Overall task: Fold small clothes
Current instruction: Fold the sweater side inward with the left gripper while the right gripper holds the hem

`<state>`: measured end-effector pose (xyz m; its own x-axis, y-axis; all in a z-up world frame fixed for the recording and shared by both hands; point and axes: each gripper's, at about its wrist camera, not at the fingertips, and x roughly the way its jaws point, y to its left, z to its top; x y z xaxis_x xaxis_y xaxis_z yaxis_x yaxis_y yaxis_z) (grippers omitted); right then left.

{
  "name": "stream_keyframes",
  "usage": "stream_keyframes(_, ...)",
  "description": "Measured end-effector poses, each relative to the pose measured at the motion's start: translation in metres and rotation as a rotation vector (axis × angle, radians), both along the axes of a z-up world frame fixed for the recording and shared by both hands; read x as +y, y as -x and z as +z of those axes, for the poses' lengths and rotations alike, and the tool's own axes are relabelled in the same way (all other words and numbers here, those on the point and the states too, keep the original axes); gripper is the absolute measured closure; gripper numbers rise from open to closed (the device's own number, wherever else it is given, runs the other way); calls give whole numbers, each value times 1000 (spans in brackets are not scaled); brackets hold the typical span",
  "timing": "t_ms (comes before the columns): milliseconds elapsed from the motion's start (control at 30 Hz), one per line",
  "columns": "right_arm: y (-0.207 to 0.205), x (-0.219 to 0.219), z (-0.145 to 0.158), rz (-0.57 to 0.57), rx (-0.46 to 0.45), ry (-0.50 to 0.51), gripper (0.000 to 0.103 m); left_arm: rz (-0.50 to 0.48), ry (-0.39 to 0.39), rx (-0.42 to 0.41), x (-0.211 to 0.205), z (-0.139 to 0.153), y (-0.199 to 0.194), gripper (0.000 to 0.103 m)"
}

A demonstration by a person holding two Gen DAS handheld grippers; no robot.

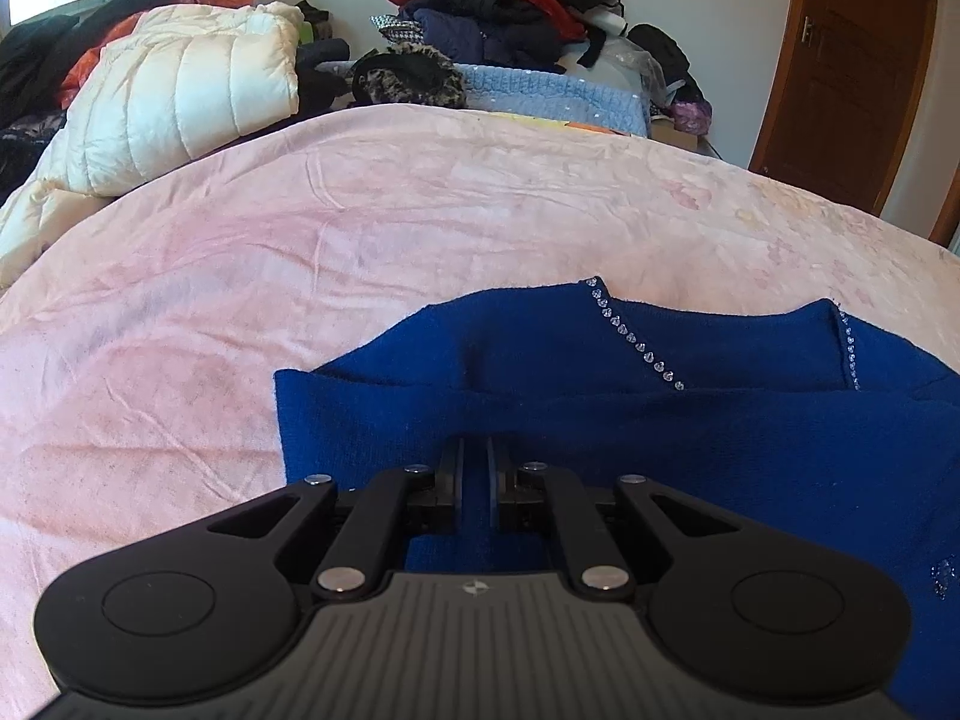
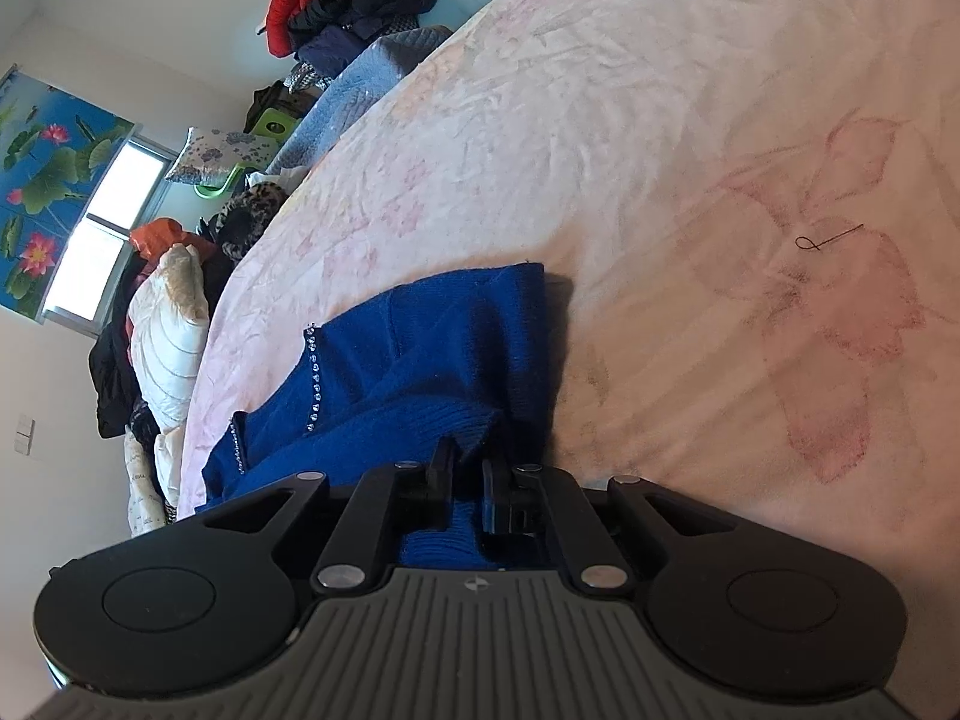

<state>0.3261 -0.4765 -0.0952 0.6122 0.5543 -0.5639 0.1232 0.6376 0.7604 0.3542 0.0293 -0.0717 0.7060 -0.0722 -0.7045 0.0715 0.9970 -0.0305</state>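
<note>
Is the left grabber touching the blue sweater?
Touching. In the left wrist view the left gripper has its two fingers closed on a fold of the blue sweater, with blue cloth showing between them.

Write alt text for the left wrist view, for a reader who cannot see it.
The left gripper has its fingers closed on a fold of a blue sweater with a rhinestone-trimmed neckline, lying on a pink bedspread. Behind the bed are a cream puffer jacket and a pile of clothes.

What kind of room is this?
Most likely a bedroom: a wide bed with a pink bedspread, heaps of clothes piled at its far side, and a wooden door nearby.
</note>
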Motion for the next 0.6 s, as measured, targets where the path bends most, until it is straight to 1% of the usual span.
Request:
stream_keyframes(33, 2, -1, 3, -7, -5, -6, 83, 9, -22, -5, -2, 4, 3, 95)
stream_keyframes(67, 7, -3, 9, -23, -21, 2, 82, 22, -45, -30, -4, 11, 10, 95)
stream_keyframes(100, 14, -4, 18, -44, -50, 33, 82, 13, -45, -72, -5, 19, 21, 95)
stream_keyframes(133, 22, -2, 30, -70, -92, 88, 82, -10, -28, -108, -7, 27, 30, 95)
stream_keyframes(167, 31, 3, 45, -82, -153, 159, 82, -36, -12, -132, -9, 33, 38, 95)
stream_keyframes(200, 37, 11, 57, -66, -205, 208, 82, -55, -6, -139, -13, 37, 43, 95)
stream_keyframes(233, 39, 23, 66, -27, -239, 239, 81, -72, -5, -131, -18, 37, 44, 95)
stream_keyframes(267, 38, 36, 70, 22, -252, 253, 80, -88, -11, -112, -24, 34, 43, 94)
stream_keyframes(300, 30, 51, 72, 85, -248, 273, 80, -92, -32, -87, -31, 27, 40, 94)
stream_keyframes(333, 24, 66, 70, 132, -237, 310, 72, -86, -59, -67, -37, 20, 38, 94)
stream_keyframes(400, 12, 94, 60, 204, -194, 419, 70, -73, -102, -14, -42, 4, 33, 94)
stream_keyframes(433, 8, 101, 53, 223, -169, 462, 69, -76, -110, -5, -42, -1, 34, 94)
stream_keyframes(467, 6, 107, 45, 240, -136, 496, 71, -88, -117, -31, -41, -4, 39, 94)
stream_keyframes(533, 13, 104, 37, 238, -162, 485, 72, -113, -140, -57, -40, -10, 45, 94)
stream_keyframes(567, 18, 100, 34, 227, -163, 465, 77, -111, -134, -64, -39, -12, 45, 94)
stream_keyframes(600, 19, 98, 33, 220, -167, 457, 79, -104, -137, -76, -40, -14, 43, 94)
